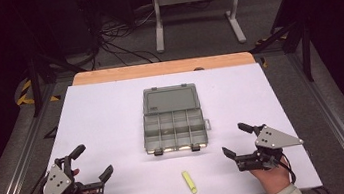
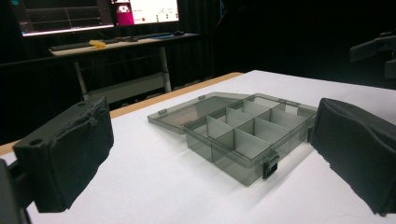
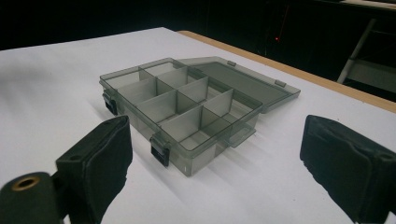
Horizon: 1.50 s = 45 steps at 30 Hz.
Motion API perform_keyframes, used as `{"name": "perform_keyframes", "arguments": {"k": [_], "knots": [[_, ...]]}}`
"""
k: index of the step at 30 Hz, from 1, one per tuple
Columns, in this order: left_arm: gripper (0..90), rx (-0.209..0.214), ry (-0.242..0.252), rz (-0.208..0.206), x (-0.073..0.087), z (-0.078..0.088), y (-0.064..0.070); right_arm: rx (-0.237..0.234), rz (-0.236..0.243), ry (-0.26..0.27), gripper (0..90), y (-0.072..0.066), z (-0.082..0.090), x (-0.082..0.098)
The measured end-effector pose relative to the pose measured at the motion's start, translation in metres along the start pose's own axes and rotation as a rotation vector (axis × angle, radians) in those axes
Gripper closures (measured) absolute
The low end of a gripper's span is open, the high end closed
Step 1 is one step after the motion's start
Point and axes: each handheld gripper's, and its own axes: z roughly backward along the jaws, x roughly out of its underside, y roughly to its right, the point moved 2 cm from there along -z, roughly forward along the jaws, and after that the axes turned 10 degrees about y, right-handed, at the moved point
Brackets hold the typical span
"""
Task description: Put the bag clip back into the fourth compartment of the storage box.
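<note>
A grey see-through compartment box (image 1: 174,126) lies open in the middle of the white table (image 1: 102,116), its lid (image 1: 170,98) folded flat toward the far side. Its divided compartments (image 2: 243,133) (image 3: 180,105) look empty. A small yellow stick (image 1: 189,182) lies on the table near the front edge, in front of the box. My left gripper (image 1: 93,162) rests open at the front left, held by a hand. My right gripper (image 1: 234,140) rests open at the front right, also hand-held. Both point toward the box with nothing between their jaws.
A wooden strip (image 1: 163,68) runs along the table's far edge. Beyond it a white metal stand (image 1: 196,8) and cables lie on the floor. A desk with monitors (image 2: 93,14) stands in the dark background.
</note>
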Motion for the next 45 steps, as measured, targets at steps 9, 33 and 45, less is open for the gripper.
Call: {"name": "perform_keyframes", "arguments": {"k": [9, 33, 45], "knots": [[0.2, -0.002, -0.006, -0.007, 0.000, 0.001, 0.001, -0.011, 0.001, -0.002, 9.9, -0.001, -0.003, -0.002], [0.2, -0.001, 0.001, -0.011, -0.001, 0.002, 0.001, -0.192, 0.042, -0.025, 9.9, -0.045, -0.045, -0.035], [0.2, 0.002, 0.002, -0.011, -0.002, 0.001, 0.002, -0.263, 0.049, -0.034, 10.1, -0.061, -0.060, -0.041]]}}
